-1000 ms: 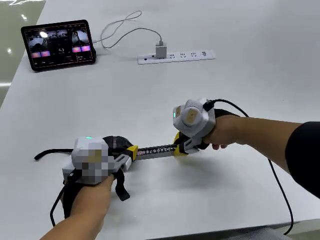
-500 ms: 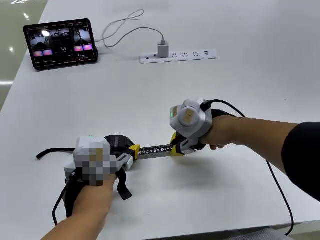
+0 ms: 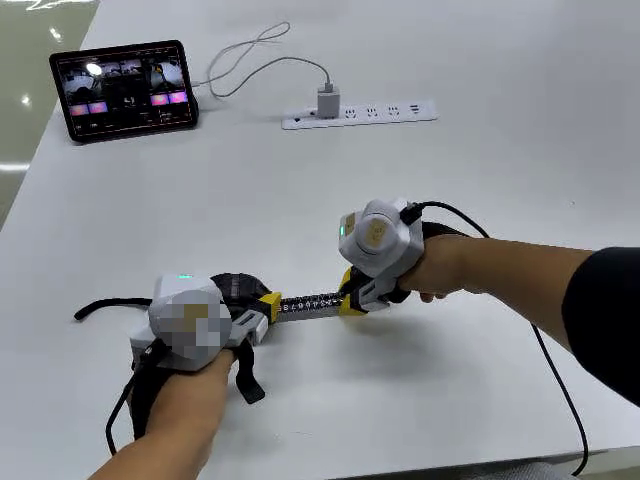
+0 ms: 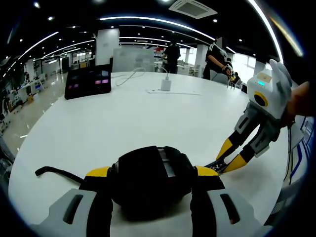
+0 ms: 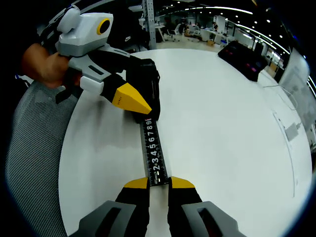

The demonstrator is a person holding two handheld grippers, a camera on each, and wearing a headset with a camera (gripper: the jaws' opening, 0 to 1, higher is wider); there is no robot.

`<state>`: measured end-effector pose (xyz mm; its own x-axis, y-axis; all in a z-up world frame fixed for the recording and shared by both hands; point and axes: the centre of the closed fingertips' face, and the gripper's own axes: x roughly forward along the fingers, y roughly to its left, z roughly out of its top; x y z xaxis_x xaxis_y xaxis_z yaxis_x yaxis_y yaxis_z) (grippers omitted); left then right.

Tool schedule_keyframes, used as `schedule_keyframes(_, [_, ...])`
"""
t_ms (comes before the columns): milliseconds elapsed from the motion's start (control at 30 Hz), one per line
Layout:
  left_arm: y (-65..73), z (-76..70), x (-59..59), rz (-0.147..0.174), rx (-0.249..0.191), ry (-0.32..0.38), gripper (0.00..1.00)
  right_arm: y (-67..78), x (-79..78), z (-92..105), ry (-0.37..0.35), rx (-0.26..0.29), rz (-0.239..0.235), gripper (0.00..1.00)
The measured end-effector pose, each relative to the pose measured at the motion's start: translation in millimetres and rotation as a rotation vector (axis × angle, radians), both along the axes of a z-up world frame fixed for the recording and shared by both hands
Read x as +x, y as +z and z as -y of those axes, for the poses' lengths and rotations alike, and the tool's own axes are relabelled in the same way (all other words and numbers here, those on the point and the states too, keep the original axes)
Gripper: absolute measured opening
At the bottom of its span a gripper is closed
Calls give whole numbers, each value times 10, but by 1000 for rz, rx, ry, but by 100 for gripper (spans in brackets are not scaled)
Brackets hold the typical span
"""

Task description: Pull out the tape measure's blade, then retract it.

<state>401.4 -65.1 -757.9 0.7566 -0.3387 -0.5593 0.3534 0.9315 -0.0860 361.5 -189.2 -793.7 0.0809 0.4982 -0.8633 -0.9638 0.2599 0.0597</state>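
Black tape measure case (image 4: 148, 183) is clamped in the left gripper (image 4: 153, 172); the short exposed blade (image 5: 153, 153) is pinched at its tip by the closed right gripper (image 5: 159, 183).

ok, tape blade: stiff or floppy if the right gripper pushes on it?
The blade spans straight from case to right gripper, so this short length is probably stiff. It's a thin strip: pushed sideways, it likely buckles. Released, it probably snaps back.
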Motion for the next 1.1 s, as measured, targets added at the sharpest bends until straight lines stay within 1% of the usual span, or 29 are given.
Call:
schedule_keyframes(200, [1,-1,2,1,-1,-1,59,-2,-10,-22,-10,4,-7,9])
schedule_keyframes(533, [4,0,6,1,-6,0,59,0,-1,-68,-16,15,-6,9])
schedule_keyframes(1100, [6,0,4,5,-7,-2,59,3,18,-180,-28,31,5,10])
